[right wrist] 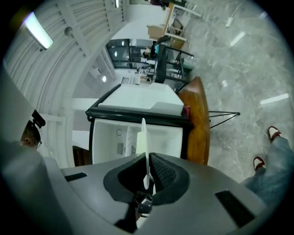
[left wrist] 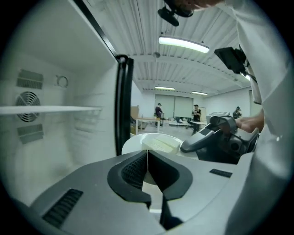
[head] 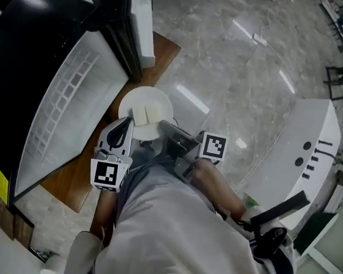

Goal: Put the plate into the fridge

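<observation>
A round white plate (head: 145, 111) carries pale food slabs (head: 150, 110) and hangs level in front of the open fridge (head: 63, 96). My right gripper (head: 162, 127) is shut on its near rim. In the right gripper view the plate (right wrist: 143, 135) stands edge-on, pinched between the pads of the right gripper (right wrist: 147, 176). My left gripper (head: 127, 123) is at the plate's left rim, its jaws closed against each other. In the left gripper view the left gripper (left wrist: 147, 158) holds nothing, and the plate (left wrist: 156, 141) lies just beyond its tips. Whether they touch it is unclear.
The fridge's white inside shows a glass shelf (left wrist: 50, 109) and a round fan grille (left wrist: 27, 101). The black door frame (left wrist: 123, 105) stands beside the plate. The fridge sits on a wooden platform (head: 163, 51). A white machine (head: 302, 151) is at the right.
</observation>
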The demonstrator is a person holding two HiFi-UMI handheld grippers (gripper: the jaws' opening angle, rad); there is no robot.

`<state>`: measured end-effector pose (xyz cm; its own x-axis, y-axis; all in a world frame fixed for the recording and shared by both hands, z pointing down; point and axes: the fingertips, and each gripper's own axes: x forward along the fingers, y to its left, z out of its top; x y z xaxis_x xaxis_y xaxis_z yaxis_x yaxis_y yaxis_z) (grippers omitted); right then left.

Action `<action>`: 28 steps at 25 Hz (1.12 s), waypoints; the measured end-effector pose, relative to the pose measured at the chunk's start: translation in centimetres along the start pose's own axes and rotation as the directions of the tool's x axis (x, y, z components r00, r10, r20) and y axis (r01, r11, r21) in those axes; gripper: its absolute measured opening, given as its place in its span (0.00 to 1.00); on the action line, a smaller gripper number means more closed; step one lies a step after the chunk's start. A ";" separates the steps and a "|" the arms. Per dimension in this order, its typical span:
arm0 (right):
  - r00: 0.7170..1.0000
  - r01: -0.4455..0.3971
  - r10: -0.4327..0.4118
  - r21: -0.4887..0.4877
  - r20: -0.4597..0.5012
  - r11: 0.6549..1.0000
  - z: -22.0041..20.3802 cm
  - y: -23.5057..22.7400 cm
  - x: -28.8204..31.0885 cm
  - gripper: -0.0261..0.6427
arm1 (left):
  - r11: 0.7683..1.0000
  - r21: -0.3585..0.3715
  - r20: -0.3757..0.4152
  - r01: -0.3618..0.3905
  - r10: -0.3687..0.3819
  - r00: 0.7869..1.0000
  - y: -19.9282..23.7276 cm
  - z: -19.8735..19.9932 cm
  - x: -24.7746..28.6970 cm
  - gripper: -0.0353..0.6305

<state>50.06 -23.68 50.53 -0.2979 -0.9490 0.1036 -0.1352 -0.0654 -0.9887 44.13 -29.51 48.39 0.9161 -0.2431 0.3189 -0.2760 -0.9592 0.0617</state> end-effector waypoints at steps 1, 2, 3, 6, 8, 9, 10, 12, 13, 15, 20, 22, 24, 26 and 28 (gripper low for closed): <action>0.998 -0.018 0.017 -0.010 -0.058 1.000 -0.9 1.4 1.4 0.08 | 0.997 -0.025 0.028 -0.067 0.067 0.997 1.1 0.8 -2.1 0.09; 0.993 -0.036 0.033 -0.026 -0.117 0.999 -2.4 2.9 2.8 0.08 | 0.990 -0.048 0.052 -0.133 0.135 0.989 2.0 1.3 -4.8 0.09; 0.983 -0.058 0.049 -0.046 -0.177 0.997 -4.4 4.5 4.0 0.08 | 0.978 -0.070 0.076 -0.199 0.204 0.976 2.7 1.8 -7.9 0.09; 0.927 -0.144 0.101 -0.094 -0.362 0.985 -11.2 10.0 7.4 0.08 | 0.910 -0.123 0.130 -0.395 0.410 0.903 4.0 3.4 -18.1 0.09; 0.878 -0.196 0.129 -0.101 -0.461 0.975 -14.3 14.0 9.7 0.08 | 0.860 -0.144 0.141 -0.490 0.508 0.850 4.7 5.2 -23.2 0.09; 0.857 -0.214 0.140 -0.097 -0.496 0.972 -15.3 15.9 10.9 0.08 | 0.838 -0.144 0.142 -0.526 0.543 0.827 5.1 6.2 -25.1 0.09; 0.840 -0.228 0.148 -0.092 -0.522 0.969 -16.0 17.5 11.9 0.08 | 0.819 -0.139 0.145 -0.556 0.572 0.807 5.4 7.0 -26.6 0.09; 0.810 -0.247 0.155 -0.090 -0.565 0.965 -17.2 20.0 13.5 0.08 | 0.778 -0.139 0.151 -0.613 0.628 0.763 6.0 8.2 -28.8 0.09; 0.796 -0.252 0.153 -0.090 -0.585 0.963 -17.8 20.7 14.2 0.08 | 0.754 -0.144 0.154 -0.640 0.656 0.739 6.2 8.4 -29.8 0.09; 0.772 -0.248 0.148 -0.079 -0.618 0.966 -19.3 21.6 15.4 0.08 | 0.715 -0.130 0.162 -0.686 0.698 0.697 6.4 8.7 -31.5 0.09; 0.785 -0.152 0.148 0.043 -0.602 0.987 -22.3 22.2 18.8 0.08 | 0.702 0.023 0.163 -0.712 0.700 0.696 6.2 9.0 -33.7 0.09; 0.800 -0.130 0.136 0.052 -0.584 0.990 -22.4 22.3 20.1 0.08 | 0.713 0.017 0.154 -0.701 0.690 0.707 6.4 8.9 -33.1 0.09; 0.808 -0.124 0.132 0.053 -0.574 0.991 -22.6 22.5 21.0 0.08 | 0.720 -0.015 0.152 -0.694 0.687 0.710 7.2 8.9 -32.3 0.09; 0.813 -0.122 0.136 0.062 -0.566 0.991 -22.7 22.9 21.8 0.08 | 0.720 -0.009 0.143 -0.694 0.688 0.712 8.2 8.8 -31.4 0.09; 0.815 -0.124 0.137 0.062 -0.564 0.990 -22.6 23.1 22.2 0.08 | 0.718 0.004 0.145 -0.696 0.688 0.711 9.3 8.9 -30.4 0.09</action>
<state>18.95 -39.29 32.44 -0.7938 -0.6081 0.0101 -0.0384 0.0335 -0.9987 16.30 -32.35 30.86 0.5031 -0.8541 0.1319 -0.8348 -0.5198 -0.1813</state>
